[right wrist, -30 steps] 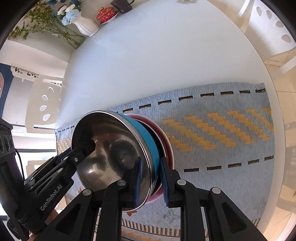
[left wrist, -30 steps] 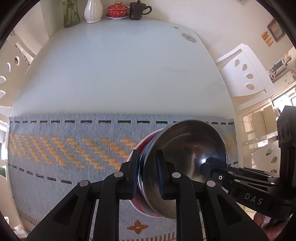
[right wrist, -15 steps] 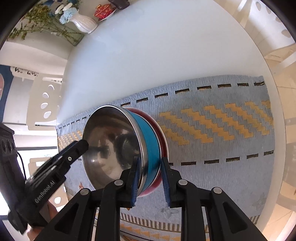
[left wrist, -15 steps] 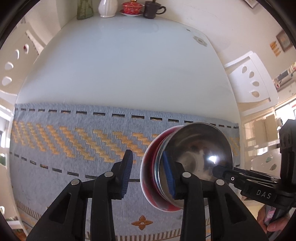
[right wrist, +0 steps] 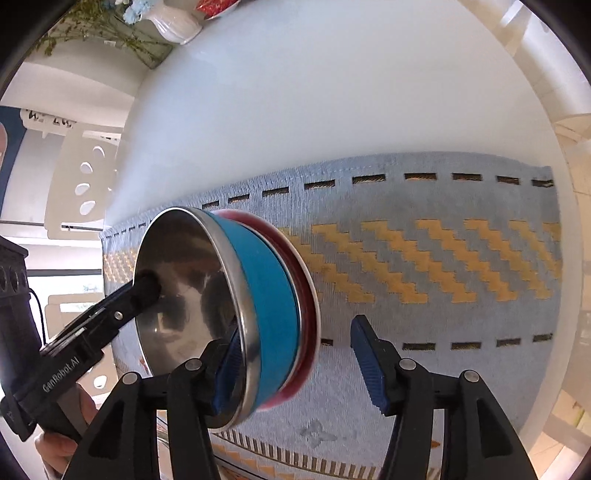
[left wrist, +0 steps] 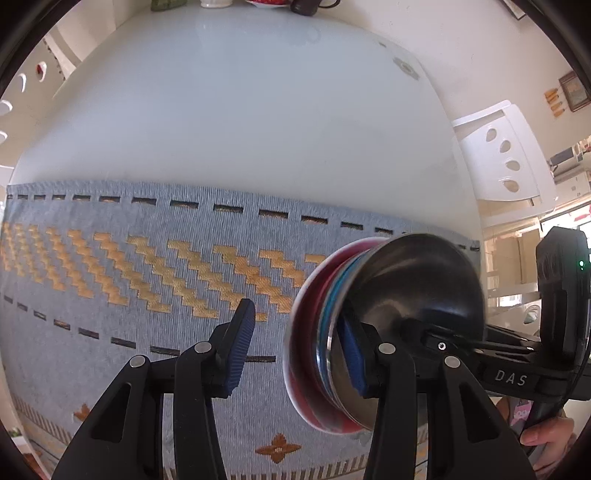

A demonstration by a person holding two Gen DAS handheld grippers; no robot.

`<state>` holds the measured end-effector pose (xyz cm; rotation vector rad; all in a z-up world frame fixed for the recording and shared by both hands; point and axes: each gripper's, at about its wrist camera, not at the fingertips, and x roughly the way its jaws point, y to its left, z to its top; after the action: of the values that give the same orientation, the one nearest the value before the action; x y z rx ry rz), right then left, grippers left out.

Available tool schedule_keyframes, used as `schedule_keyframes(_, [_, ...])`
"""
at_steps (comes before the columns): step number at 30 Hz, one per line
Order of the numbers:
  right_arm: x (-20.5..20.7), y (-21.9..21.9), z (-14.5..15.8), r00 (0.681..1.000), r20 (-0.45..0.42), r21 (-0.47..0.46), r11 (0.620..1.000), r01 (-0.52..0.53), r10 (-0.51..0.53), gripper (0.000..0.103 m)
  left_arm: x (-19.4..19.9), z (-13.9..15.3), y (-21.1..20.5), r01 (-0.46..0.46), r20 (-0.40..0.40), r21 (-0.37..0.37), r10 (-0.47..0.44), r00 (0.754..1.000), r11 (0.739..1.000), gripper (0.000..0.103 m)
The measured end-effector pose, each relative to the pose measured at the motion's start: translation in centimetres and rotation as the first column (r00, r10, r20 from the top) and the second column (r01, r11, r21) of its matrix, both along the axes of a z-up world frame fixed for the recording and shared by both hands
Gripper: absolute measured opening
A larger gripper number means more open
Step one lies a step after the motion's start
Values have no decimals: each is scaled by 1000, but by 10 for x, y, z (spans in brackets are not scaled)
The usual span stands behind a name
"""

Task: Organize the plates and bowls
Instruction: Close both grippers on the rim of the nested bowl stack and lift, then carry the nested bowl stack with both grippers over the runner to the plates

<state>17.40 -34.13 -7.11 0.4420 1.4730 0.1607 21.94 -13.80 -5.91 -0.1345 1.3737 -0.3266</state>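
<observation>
A stack sits on the blue-grey woven mat (left wrist: pixel 110 295): a steel-lined blue bowl (right wrist: pixel 266 306) nested on a red plate (right wrist: pixel 308 295). In the left wrist view the bowl's steel inside (left wrist: pixel 413 288) and the red plate (left wrist: pixel 306 332) show at the right. My left gripper (left wrist: pixel 295 347) is open, its jaws straddling the stack's rim, one finger inside the bowl. My right gripper (right wrist: pixel 295 365) is open too, its jaws wide around the rim on the opposite side. Each gripper shows in the other's view.
The mat (right wrist: pixel 443 258) lies along the near edge of a white table (left wrist: pixel 240 110). A white vase (right wrist: pixel 177 26), a red lidded cup and a dark mug (left wrist: pixel 306 5) stand at the far edge. White chairs (left wrist: pixel 506 155) flank the table.
Both grippers were shut on the stack's rim a second ago. The left opened first, then the right. The stack now rests on the mat and looks slightly blurred.
</observation>
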Motion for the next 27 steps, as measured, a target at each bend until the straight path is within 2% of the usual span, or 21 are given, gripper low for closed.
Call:
schedule_keyframes(2, [4,1,-10,1000,-5,3,1000,0,0,58,1,-7,-1,-14,-16,-25,14,1000,1000,45])
schedule_keyframes(3, [5,0,-14,1000,-4,32,999,11,-11,61,1,-10,0,-25,-22,-39,24,999,999,46])
schedule_keyframes(5, [6,-1,-20,1000,-4,89,996,29,-28,61,0,-15,1,-38,-21,-66,36,999,997,50])
schedule_keyframes(7, [6,0,-24,1000,2,114,993,31,-31,61,-2,-20,2,-50,-17,-62,49,999,997,62])
schedule_keyframes(11, [7,3,-29,1000,12,146,989,27,-29,62,-1,-29,2,-74,-38,-125,70,997,989,62])
schedule_keyframes(12, [7,2,-30,999,12,168,985,35,-37,60,-2,-29,1,-71,-34,-130,67,997,989,61])
schedule_keyframes(14, [6,-1,-32,999,10,195,980,47,-50,60,-3,-26,-4,-50,-22,-134,47,999,990,51])
schedule_keyframes(15, [6,0,-32,999,11,198,979,47,-50,60,-3,-24,-9,-38,-23,-131,35,999,991,39])
schedule_keyframes(16, [6,0,-32,999,13,197,979,44,-47,60,-3,-21,-15,-19,-24,-117,17,1000,993,36])
schedule_keyframes(18, [5,0,-29,999,23,182,983,37,-42,58,-1,-19,-21,-7,-12,-92,6,1000,996,36])
schedule_keyframes(24, [3,-3,-27,999,37,178,984,7,-14,55,0,-20,-18,-16,-18,-98,14,1000,995,35])
schedule_keyframes(27, [2,-4,-26,999,43,171,985,9,-16,54,-2,-16,-21,32,-3,-69,-33,999,997,35])
